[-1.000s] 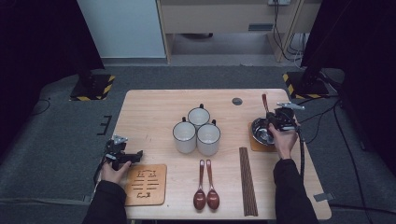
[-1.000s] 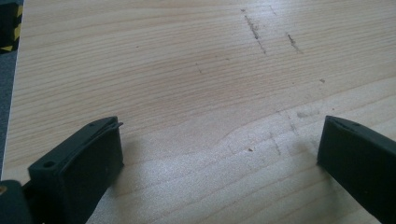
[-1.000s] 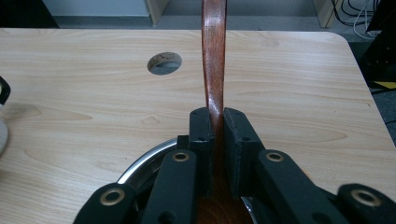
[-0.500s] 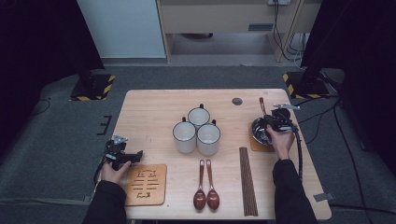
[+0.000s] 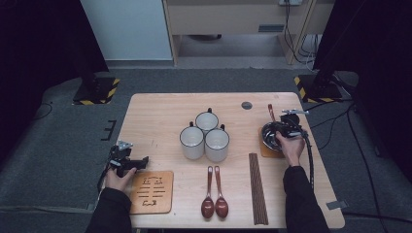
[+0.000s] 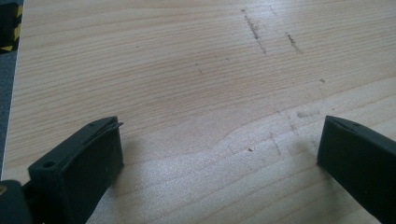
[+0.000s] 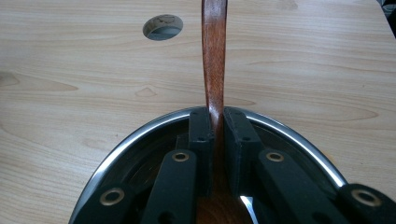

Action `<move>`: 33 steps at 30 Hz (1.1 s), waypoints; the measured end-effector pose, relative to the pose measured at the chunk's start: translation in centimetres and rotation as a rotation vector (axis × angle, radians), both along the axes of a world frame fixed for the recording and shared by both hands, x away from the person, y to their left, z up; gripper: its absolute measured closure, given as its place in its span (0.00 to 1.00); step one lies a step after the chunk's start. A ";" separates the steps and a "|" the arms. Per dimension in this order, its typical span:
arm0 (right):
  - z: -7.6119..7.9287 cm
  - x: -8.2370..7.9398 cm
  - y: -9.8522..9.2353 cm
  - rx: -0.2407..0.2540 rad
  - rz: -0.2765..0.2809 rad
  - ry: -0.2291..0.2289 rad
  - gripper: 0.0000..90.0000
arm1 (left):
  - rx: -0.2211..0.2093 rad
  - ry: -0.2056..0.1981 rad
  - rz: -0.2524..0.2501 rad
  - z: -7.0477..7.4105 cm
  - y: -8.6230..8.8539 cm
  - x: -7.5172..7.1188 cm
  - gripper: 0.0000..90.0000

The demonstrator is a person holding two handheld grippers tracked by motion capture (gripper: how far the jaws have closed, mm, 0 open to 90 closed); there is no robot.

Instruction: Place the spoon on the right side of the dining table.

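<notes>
- A pale wooden table stands on grey carpet, with dark curtains at both sides of the frame and a cabinet along the top.
- No brand or readable label shows; the wooden trivet at lower left bears cut-out marks too small to read.
- At centre right, the right gripper is clamped on the handle of a brown wooden spoon that lies in a steel bowl, close to the table's right edge.
- At lower left, the left gripper rests with jaws wide apart and empty, beside the table's left edge.
- Three white mugs cluster at centre; two spoons and chopsticks lie near the bottom edge.
- Bare wood lies open across the upper left.
</notes>
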State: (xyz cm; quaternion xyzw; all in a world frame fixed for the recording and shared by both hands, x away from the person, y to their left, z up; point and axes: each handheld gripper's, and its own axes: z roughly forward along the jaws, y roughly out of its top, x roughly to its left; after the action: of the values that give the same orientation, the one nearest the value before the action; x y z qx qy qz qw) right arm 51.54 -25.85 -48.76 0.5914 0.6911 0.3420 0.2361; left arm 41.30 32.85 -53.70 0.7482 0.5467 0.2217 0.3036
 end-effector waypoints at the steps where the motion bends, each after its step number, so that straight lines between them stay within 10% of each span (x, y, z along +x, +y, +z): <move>1: 0.0 0.0 0.0 0.001 -0.001 0.001 0.91 | 0.000 0.000 0.000 0.0 0.0 0.0 0.00; 33: -0.8 0.3 0.0 -0.011 0.012 0.051 0.89 | 0.000 0.000 0.000 0.0 0.0 0.0 0.00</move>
State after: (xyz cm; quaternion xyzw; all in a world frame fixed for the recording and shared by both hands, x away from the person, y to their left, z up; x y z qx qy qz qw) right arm 51.79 -25.85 -49.60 0.5946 0.7023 0.3242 0.2196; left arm 41.30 32.85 -53.70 0.7481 0.5468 0.2218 0.3037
